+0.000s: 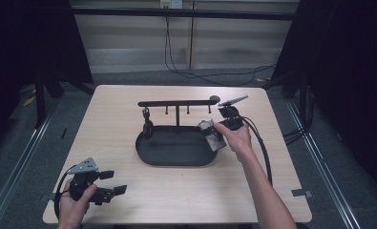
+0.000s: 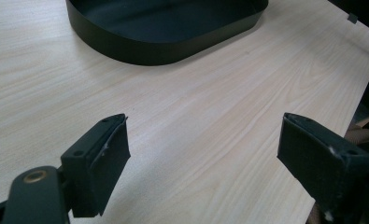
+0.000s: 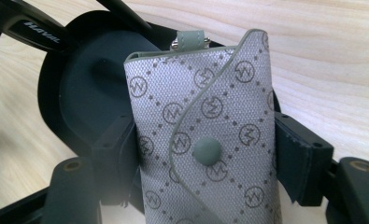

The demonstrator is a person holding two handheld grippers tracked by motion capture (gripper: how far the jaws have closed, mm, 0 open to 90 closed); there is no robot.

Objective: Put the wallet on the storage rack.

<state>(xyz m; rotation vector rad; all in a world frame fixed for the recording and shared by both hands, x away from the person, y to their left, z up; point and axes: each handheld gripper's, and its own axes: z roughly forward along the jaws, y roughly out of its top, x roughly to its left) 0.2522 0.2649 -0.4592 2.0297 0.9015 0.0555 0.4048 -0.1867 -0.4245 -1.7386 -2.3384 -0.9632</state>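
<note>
A grey pouch [image 3: 196, 107] with a monogram pattern, a green snap button and a small loop at its top is clamped between the black jaws of my right gripper [image 3: 205, 140]. In the high view the right gripper [image 1: 218, 133] holds the pouch [image 1: 209, 130] over the right end of a black oval tray [image 1: 176, 160]. A black T-shaped rack [image 1: 177, 103] with small hooks rises from the tray's back. My left gripper [image 1: 114, 182] rests near the table's front left corner. Its jaws stand wide apart over bare wood, and the left gripper [image 2: 203, 135] holds nothing.
A dark item [image 1: 147, 126] hangs from the rack's left hook. The tray's wall [image 2: 163, 46] lies ahead of the left gripper. The wooden table [image 1: 129, 200] ends close behind both hands. Cables trail on the floor beyond the far edge.
</note>
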